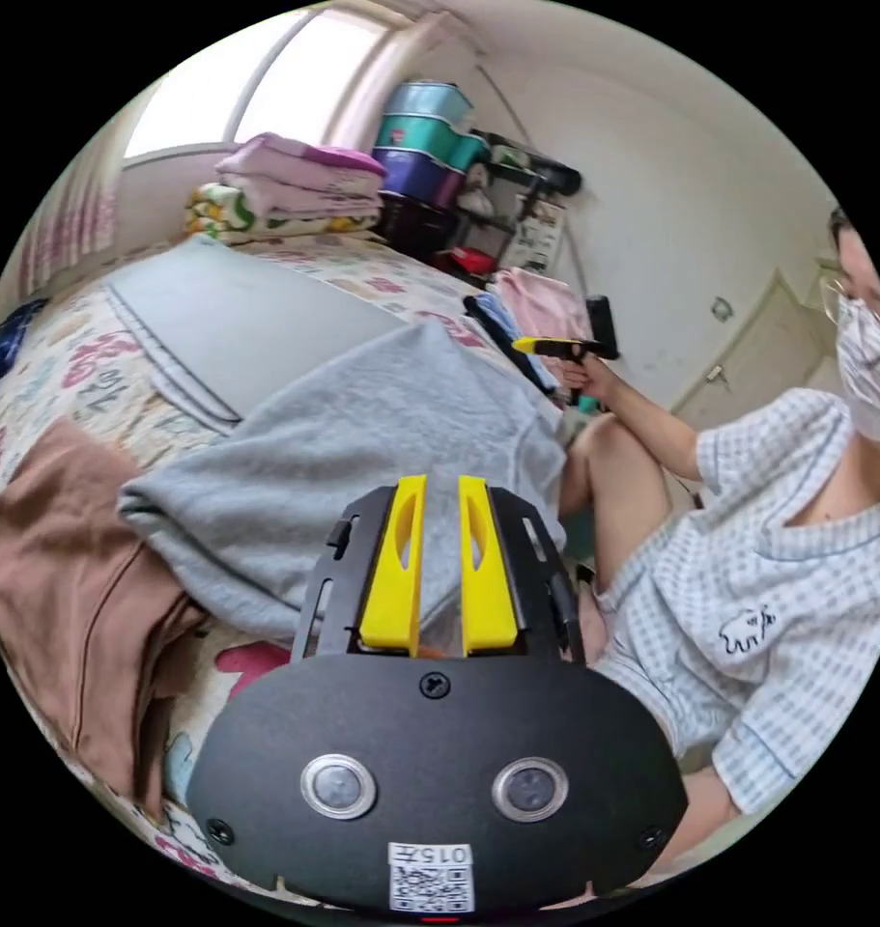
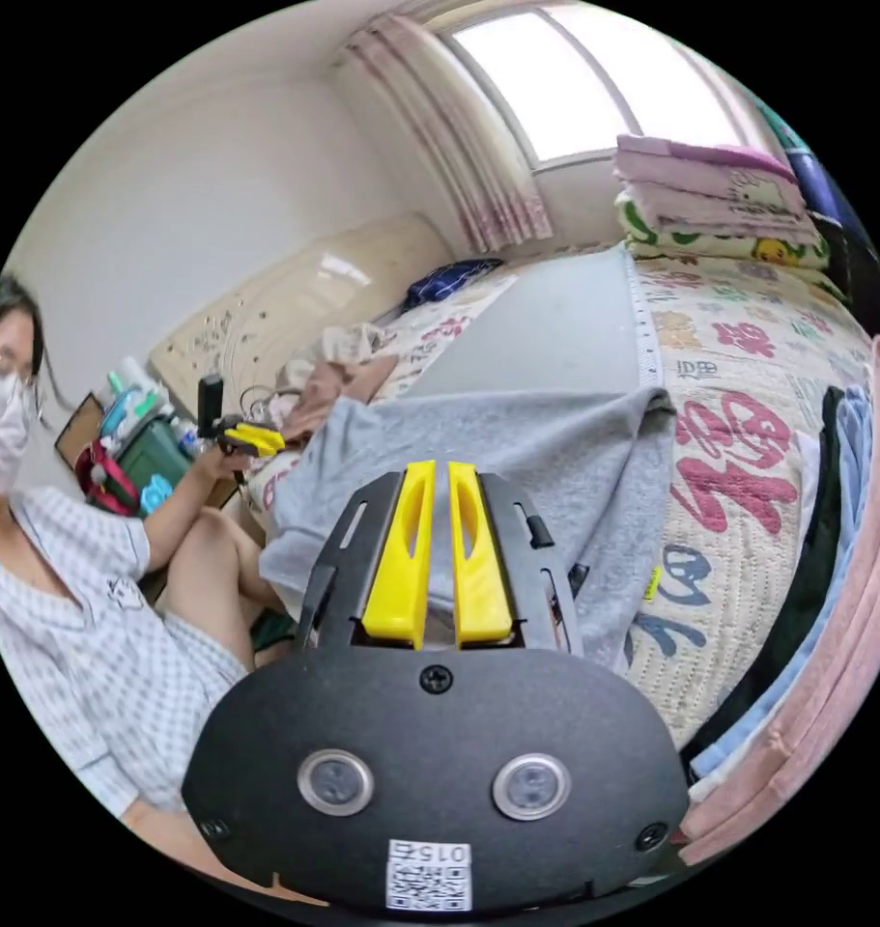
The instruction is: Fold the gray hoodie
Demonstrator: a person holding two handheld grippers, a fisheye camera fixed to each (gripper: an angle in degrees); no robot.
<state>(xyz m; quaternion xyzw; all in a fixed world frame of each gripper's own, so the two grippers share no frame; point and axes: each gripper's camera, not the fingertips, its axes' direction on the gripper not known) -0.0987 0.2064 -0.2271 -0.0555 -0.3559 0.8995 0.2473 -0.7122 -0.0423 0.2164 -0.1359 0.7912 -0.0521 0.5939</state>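
Observation:
The gray hoodie (image 1: 362, 454) lies spread across the bed, its near edge drooping over the bedside by the person's knees. In the right gripper view the hoodie (image 2: 526, 444) stretches from the bedside to the quilt's red lettering. My left gripper (image 1: 440, 483) hovers over the hoodie's near part, its yellow jaws almost together with nothing held. My right gripper (image 2: 440, 470) hangs above the hoodie's edge, jaws together and empty. Each gripper also appears in the other's view, raised in a hand off the bed: the right gripper (image 1: 555, 346) and the left gripper (image 2: 254, 439).
A brown garment (image 1: 63, 579) lies beside the hoodie on the patterned quilt (image 2: 749, 406). A gray mat (image 1: 237, 319) covers the middle of the bed. Folded blankets (image 1: 285, 193) are stacked by the window. Pink, blue and dark clothes (image 2: 845, 599) lie at one bed edge. The person (image 1: 768, 579) sits bedside.

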